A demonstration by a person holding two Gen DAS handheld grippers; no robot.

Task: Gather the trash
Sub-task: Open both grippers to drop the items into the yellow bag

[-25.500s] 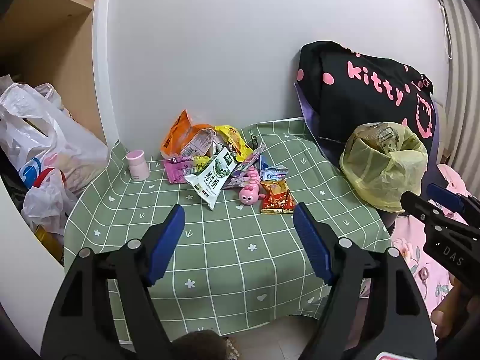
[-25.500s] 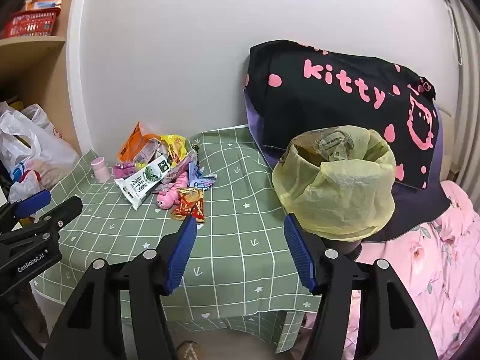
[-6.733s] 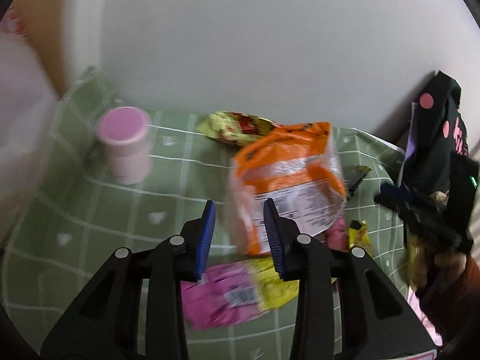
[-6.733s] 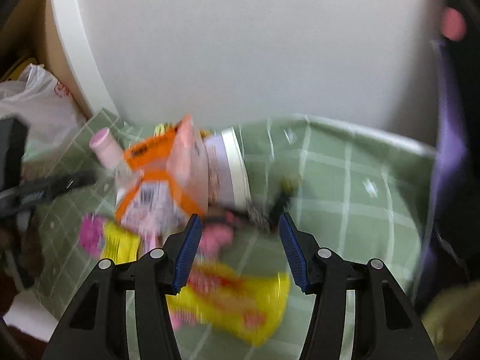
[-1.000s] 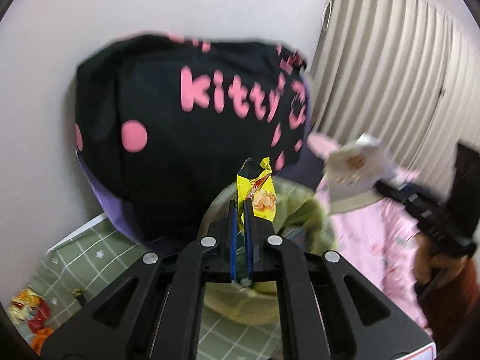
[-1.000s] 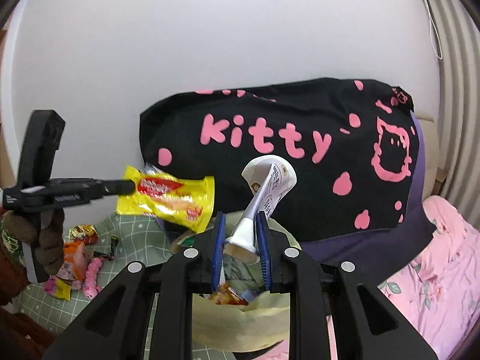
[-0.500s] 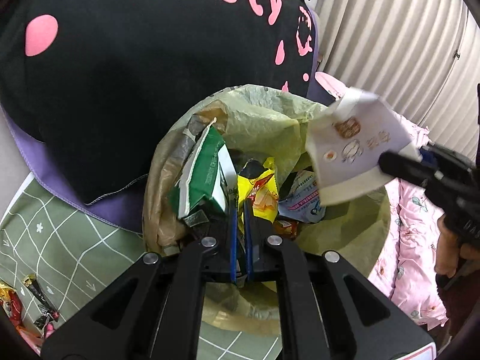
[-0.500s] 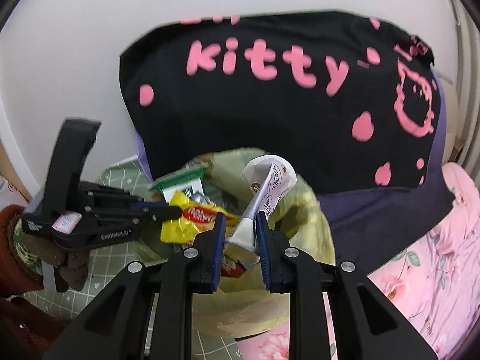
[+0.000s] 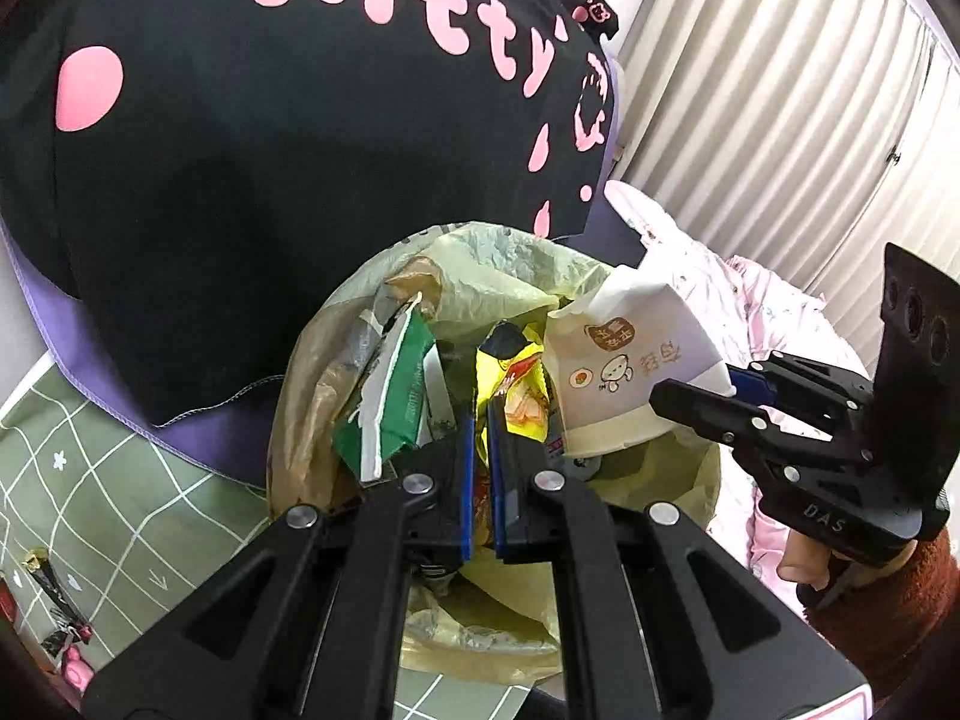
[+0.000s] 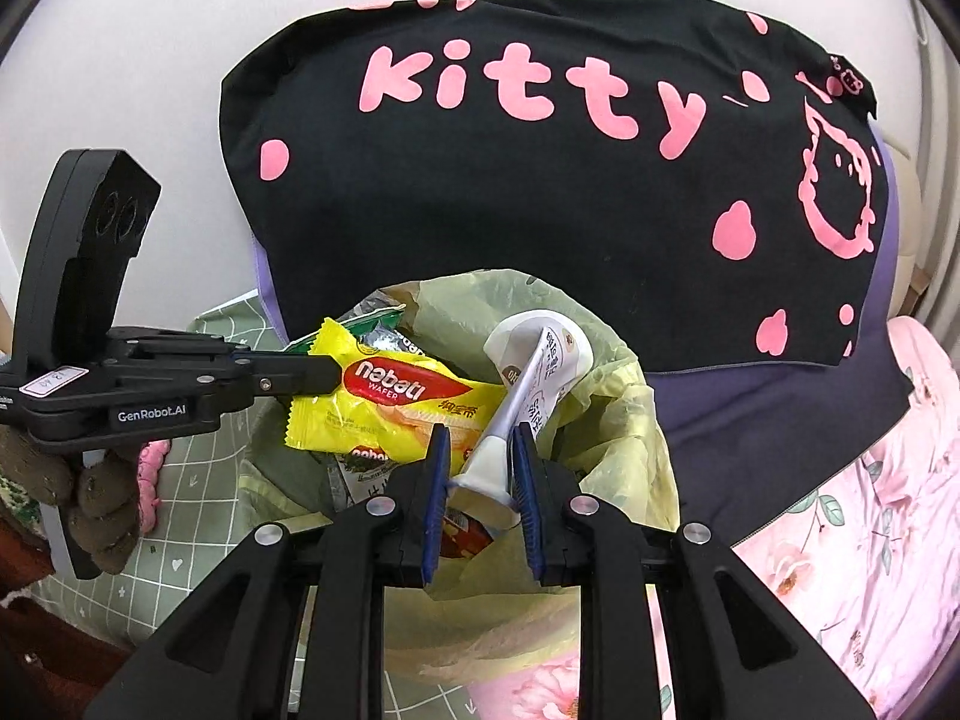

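I have both grippers over the mouth of the trash bin (image 10: 606, 420), which is lined with a pale yellow bag and already holds several wrappers.

My left gripper (image 9: 480, 414) has its jaws pressed nearly together, pinching the yellow wafer wrapper (image 10: 390, 408) by one end. From the right wrist view the wrapper sticks out sideways from the black fingertips, level, just above the rim of the bin and over the trash inside. From the left wrist view the same wrapper stands up between the blue pads, right beside a green and white packet (image 9: 390, 396) that leans inside the bin.

My right gripper (image 10: 477, 450) has the crushed white paper cup (image 10: 528, 378) between its blue pads. The jaws are opening at this moment, yet the cup's flattened rim still touches both pads. The cup slants up and away from the fingers, over the middle of the bin. In the left wrist view the cup (image 9: 630, 378) hangs at the right edge of the bin's mouth, its printed side turned toward me.

Behind the bin lies a black cushion with pink lettering (image 10: 540, 180). The green checked tablecloth (image 9: 120, 480) shows at lower left, with a few leftover bits near its edge. A pink flowered bedsheet (image 10: 852, 540) lies to the right.
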